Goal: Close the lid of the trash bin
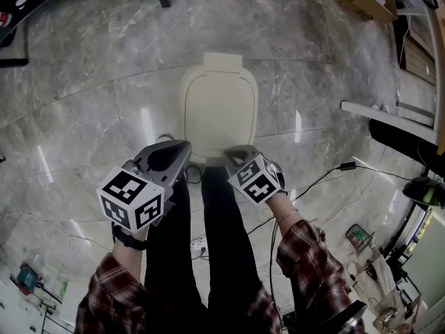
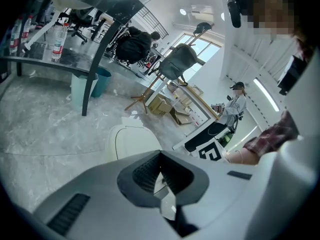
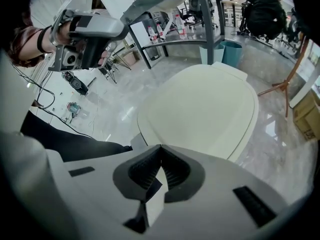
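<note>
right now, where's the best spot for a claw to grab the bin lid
Likely the near front rim of the lid, approached from the person's side: the hinge block sits at the far end, and the lid lies flat with its thin rim facing them.

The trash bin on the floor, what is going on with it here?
A person stands over the cream trash bin, one tool in each hand. Its lid lies flat, apparently closed. The left tool and right tool hover near its front edge, jaws together, holding nothing.
</note>
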Tool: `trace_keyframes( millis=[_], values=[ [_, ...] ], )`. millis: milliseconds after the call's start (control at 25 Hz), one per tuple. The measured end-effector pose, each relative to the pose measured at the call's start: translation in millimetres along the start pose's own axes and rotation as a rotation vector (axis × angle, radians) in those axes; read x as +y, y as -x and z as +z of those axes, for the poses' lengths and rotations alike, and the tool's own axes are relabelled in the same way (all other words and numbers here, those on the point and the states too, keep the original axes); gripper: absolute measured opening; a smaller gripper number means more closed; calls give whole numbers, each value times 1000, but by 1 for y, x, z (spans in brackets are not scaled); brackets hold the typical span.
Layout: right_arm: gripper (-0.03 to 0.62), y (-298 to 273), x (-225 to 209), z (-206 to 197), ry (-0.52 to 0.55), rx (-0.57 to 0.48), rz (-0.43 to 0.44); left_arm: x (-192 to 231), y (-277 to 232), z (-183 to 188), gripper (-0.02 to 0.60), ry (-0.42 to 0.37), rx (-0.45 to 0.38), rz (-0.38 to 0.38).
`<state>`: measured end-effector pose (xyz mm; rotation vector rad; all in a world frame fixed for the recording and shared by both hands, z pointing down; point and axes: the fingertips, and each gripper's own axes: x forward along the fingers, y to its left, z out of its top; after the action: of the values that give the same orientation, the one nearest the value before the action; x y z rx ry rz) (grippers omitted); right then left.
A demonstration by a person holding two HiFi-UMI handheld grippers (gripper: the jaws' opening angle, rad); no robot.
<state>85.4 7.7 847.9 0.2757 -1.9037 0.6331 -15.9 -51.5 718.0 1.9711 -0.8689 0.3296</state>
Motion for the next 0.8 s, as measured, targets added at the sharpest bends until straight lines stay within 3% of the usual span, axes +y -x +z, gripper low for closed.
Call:
trace_keyframes(
  millis=[200, 440, 800],
  values=[
    [14, 13, 6, 3, -35, 27, -8, -14, 14, 19, 9, -28, -16, -4],
    [14, 85, 28, 49, -144, -83, -24, -54, 55, 73, 9, -44, -79, -6],
    [15, 279, 39, 192, -189, -459, -103, -158, 137, 209, 9, -180, -253, -69]
  ],
)
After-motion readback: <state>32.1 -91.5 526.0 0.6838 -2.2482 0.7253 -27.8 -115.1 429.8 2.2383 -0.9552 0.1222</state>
